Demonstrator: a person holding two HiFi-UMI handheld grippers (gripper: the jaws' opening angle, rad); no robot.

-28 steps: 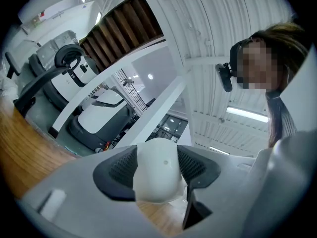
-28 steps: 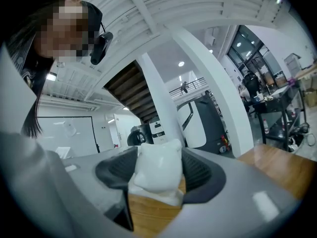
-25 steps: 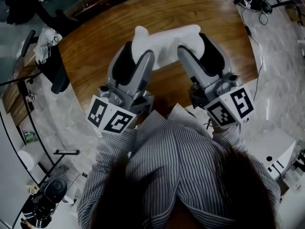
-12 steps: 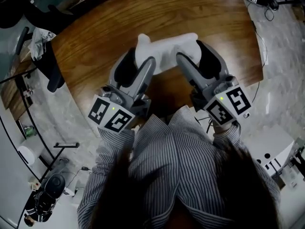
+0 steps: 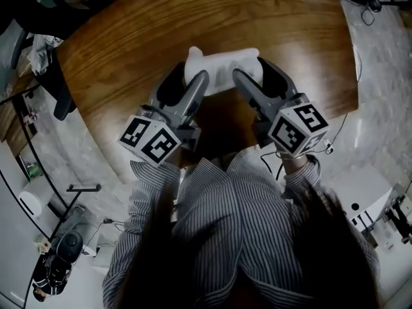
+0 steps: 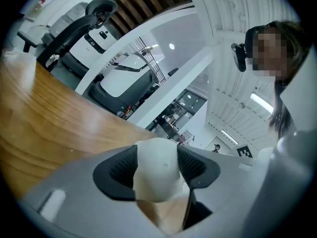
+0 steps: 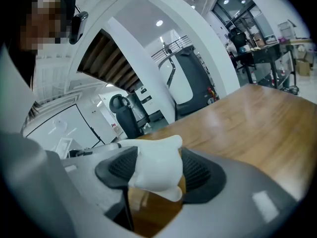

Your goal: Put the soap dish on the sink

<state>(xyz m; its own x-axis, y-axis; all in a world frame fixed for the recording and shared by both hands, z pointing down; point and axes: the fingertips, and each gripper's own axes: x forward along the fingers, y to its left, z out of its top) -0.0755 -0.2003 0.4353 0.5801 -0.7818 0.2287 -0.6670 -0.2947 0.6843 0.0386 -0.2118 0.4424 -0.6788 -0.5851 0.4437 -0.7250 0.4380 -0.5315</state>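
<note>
Striped shirt (image 5: 238, 211); grey left gripper (image 5: 185, 79) and right gripper (image 5: 256, 74) bear marker cubes (image 5: 149, 140).

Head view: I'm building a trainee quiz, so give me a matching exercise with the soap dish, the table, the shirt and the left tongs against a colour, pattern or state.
Things:
1 soap dish
2 table
3 shirt
4 left tongs

Descriptions:
a striped
b shut on the soap dish
c white
d brown wood

Pairs: 1-c; 2-d; 3-a; 4-b
</note>
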